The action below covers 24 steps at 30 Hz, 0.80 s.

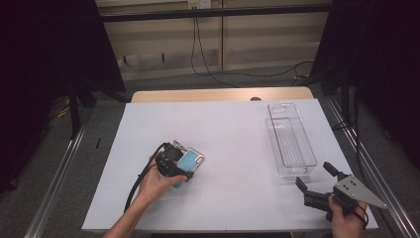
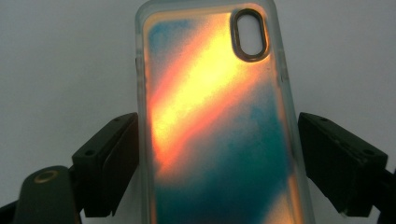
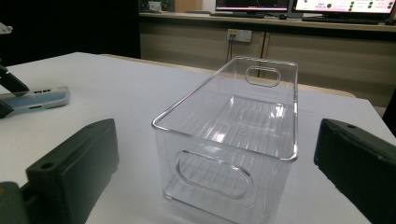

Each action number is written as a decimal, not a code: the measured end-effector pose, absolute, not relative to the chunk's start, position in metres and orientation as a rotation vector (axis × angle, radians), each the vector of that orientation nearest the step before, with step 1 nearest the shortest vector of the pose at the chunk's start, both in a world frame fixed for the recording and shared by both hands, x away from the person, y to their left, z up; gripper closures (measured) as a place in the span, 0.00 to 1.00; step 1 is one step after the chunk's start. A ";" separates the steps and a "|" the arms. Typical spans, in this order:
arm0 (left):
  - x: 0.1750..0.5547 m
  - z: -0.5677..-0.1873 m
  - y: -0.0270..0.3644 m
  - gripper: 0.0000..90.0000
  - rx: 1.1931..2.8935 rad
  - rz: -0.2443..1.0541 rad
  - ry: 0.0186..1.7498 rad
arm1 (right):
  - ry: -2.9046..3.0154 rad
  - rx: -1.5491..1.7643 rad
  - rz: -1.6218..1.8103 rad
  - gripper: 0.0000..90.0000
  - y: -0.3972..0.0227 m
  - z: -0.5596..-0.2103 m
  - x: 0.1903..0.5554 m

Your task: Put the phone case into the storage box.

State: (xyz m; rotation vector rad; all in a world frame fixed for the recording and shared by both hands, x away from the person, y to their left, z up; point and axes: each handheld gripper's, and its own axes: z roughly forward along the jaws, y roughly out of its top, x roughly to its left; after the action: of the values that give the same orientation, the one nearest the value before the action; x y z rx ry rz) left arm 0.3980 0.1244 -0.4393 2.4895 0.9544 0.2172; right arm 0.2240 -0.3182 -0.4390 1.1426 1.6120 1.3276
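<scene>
The phone case (image 2: 219, 121) lies flat on the white surface (image 1: 233, 139), between the open jaws of the left tool (image 2: 217, 163), neither pad touching. Centre them on its long edges, then squeeze evenly. The right tool (image 3: 215, 177) waits open before the clear bin (image 3: 233, 135)

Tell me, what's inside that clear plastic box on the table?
Nothing: the clear box looks empty, its ribbed floor showing through the walls. The phone case lies apart on the white table, between the left claw's jaws.
</scene>
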 end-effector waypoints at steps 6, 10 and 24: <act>0.399 -0.438 0.124 0.18 2.493 0.208 0.964 | 1.612 1.143 1.329 0.00 -0.318 -0.439 0.224; 0.400 -0.437 0.124 0.19 2.501 0.203 0.960 | 1.610 1.146 1.329 0.00 -0.319 -0.439 0.224; 0.401 -0.435 0.128 0.19 2.473 0.178 0.961 | 1.609 1.148 1.331 0.00 -0.319 -0.439 0.224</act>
State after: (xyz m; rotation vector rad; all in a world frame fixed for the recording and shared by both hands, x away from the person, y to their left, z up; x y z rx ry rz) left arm 0.4013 0.1277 -0.4353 2.4734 0.9614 0.1779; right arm 0.2241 -0.3186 -0.4391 1.1477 1.6088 1.3313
